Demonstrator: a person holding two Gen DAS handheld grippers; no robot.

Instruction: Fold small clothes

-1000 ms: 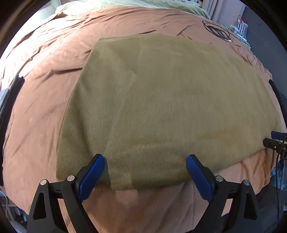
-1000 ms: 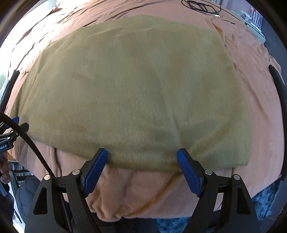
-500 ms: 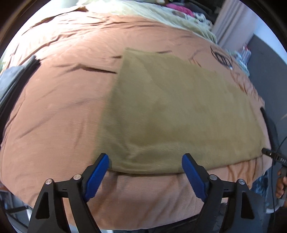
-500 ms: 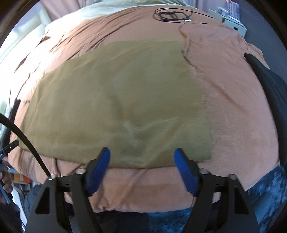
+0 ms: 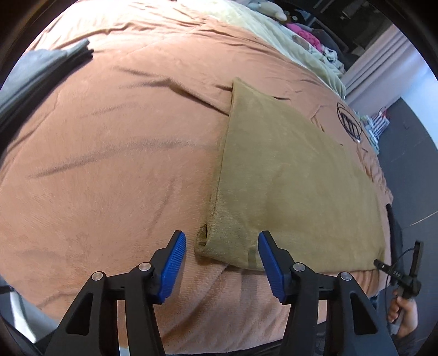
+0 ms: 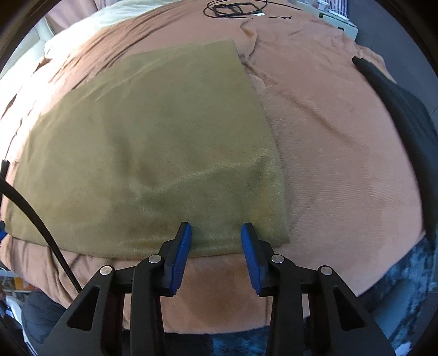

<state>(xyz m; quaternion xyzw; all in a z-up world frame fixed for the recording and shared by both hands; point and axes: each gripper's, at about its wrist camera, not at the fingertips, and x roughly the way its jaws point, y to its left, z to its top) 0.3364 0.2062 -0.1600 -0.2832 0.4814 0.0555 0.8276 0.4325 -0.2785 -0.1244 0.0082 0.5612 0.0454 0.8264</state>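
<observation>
Between the half-closed fingers of the left gripper [image 5: 221, 250], a near corner of the flat olive-green fleece cloth [image 5: 295, 175] is seen, unpinched, on the brown bed cover [image 5: 109, 169]. The right gripper [image 6: 216, 232], its jaws just narrowed, is placed over the other near corner.

I see a bed under a rust-orange cover [image 5: 115, 153], creased in places. Flat on it lies an olive cloth [image 6: 153, 153], its near edge along the bed's front. A black cable coil [image 6: 232, 9] rests at the far side, a dark garment [image 6: 397, 109] on the right, grey fabric [image 5: 41, 71] at the left.
</observation>
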